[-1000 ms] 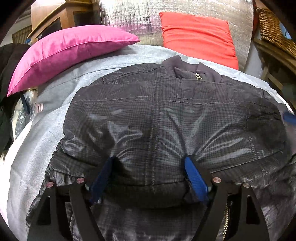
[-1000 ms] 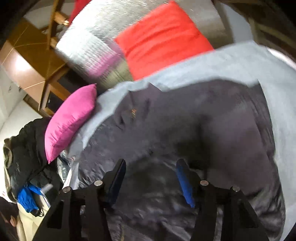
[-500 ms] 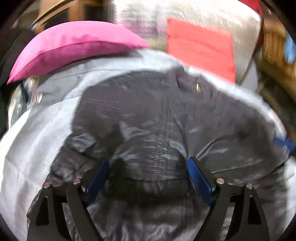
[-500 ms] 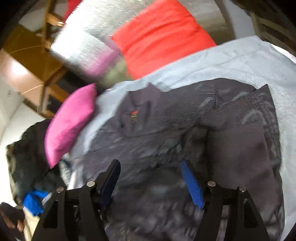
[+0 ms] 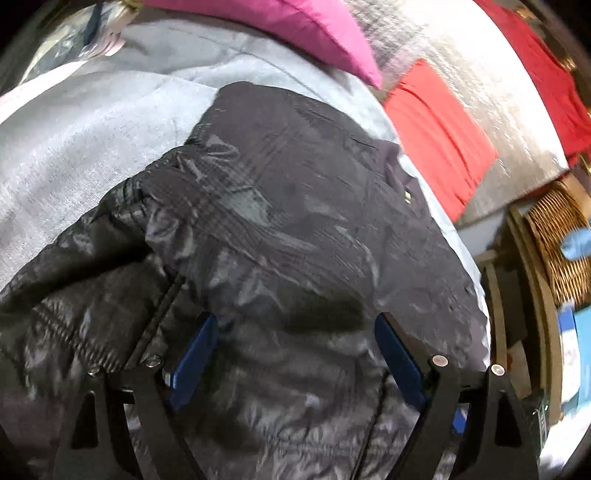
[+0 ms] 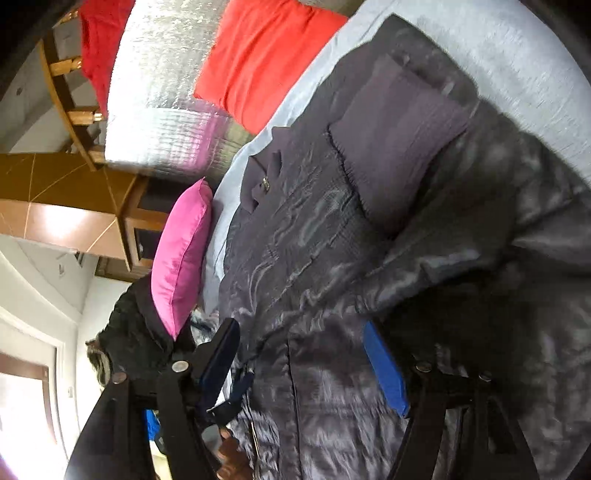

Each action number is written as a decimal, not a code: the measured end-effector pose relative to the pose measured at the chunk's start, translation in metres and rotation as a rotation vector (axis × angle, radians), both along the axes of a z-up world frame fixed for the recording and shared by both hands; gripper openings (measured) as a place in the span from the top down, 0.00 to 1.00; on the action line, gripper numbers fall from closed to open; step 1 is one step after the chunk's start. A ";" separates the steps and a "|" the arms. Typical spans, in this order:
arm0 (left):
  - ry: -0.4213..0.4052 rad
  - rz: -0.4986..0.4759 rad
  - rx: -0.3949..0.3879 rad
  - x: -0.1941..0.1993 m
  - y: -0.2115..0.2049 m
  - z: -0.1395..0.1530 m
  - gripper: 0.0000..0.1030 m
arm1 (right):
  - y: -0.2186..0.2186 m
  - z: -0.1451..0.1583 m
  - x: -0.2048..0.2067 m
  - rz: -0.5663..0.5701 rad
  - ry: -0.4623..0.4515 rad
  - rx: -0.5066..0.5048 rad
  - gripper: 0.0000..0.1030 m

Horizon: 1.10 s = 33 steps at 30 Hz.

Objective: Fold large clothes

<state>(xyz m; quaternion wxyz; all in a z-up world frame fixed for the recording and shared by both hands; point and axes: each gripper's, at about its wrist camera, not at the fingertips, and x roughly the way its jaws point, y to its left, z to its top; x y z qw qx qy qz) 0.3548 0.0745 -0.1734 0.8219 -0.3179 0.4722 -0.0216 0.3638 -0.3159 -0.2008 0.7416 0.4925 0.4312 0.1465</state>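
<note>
- The jacket (image 5: pixel 295 229) is dark, shiny and quilted. It lies spread over a grey sheet (image 5: pixel 85 140) on the bed and fills most of both wrist views.
- The jacket collar (image 6: pixel 264 182) carries a small metal zip pull and points toward the pillows.
- A ribbed cuff (image 6: pixel 399 136) at the end of a sleeve lies folded across the jacket body, seen in the right wrist view.
- The left gripper (image 5: pixel 295 358) is released. Its two blue pads stand wide apart just above the lower part of the jacket. Fabric shows between the pads, and neither pad presses on it.
- The right gripper (image 6: pixel 299 365) is also released, with its pads spread apart over the lower front of the jacket near the zip line. No fabric is pinched.
- A pink pillow (image 5: pixel 295 26) rests on the sheet beyond the jacket.
- A red pillow (image 5: pixel 436 136) leans against a silver quilted cushion (image 6: pixel 159 96) at the head of the bed.
- A wicker basket (image 5: pixel 554 236) stands beside the bed, at the right edge of the left wrist view.
- A pile of dark clothing (image 6: pixel 129 332) lies next to the pink pillow, off the sheet.
- A wooden cabinet (image 6: pixel 74 206) stands behind the pillows.
</note>
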 end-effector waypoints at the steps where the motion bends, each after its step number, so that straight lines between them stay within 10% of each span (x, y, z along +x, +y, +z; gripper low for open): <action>1: 0.013 0.014 -0.006 0.003 0.001 -0.003 0.16 | -0.001 -0.005 0.003 -0.037 0.022 0.009 0.29; 4: 0.028 0.039 -0.001 0.008 0.000 -0.005 0.26 | -0.010 -0.016 0.006 -0.142 0.067 0.041 0.32; 5: 0.025 0.026 0.033 0.011 -0.002 -0.002 0.47 | -0.012 -0.018 0.007 -0.167 0.080 0.039 0.44; 6: 0.026 -0.008 0.024 0.015 -0.006 -0.001 0.72 | -0.013 -0.018 0.009 -0.177 0.095 0.011 0.82; 10: -0.059 -0.038 0.057 0.007 -0.006 0.022 0.89 | -0.008 0.004 0.009 -0.148 0.053 -0.137 0.91; 14: 0.006 -0.053 0.078 0.012 -0.006 -0.002 0.86 | 0.004 0.016 0.003 -0.099 0.001 -0.322 0.91; 17: -0.015 -0.060 0.176 0.014 -0.012 0.000 0.66 | -0.009 -0.021 0.006 -0.110 0.076 -0.191 0.88; 20: 0.028 -0.026 0.158 0.007 -0.002 0.007 0.29 | -0.017 -0.012 0.001 -0.089 0.070 -0.156 0.62; 22: 0.022 -0.062 0.138 -0.004 0.003 0.017 0.27 | -0.022 0.000 -0.005 -0.071 0.050 -0.144 0.33; 26: -0.060 -0.132 0.233 -0.027 0.009 0.046 0.27 | -0.025 0.037 -0.026 0.003 0.003 -0.190 0.31; 31: -0.258 -0.045 0.535 -0.006 -0.017 0.082 0.27 | -0.014 0.083 -0.013 0.049 -0.151 -0.301 0.31; 33: -0.258 -0.036 0.677 0.012 -0.028 0.075 0.27 | 0.004 0.094 0.014 0.069 -0.189 -0.512 0.30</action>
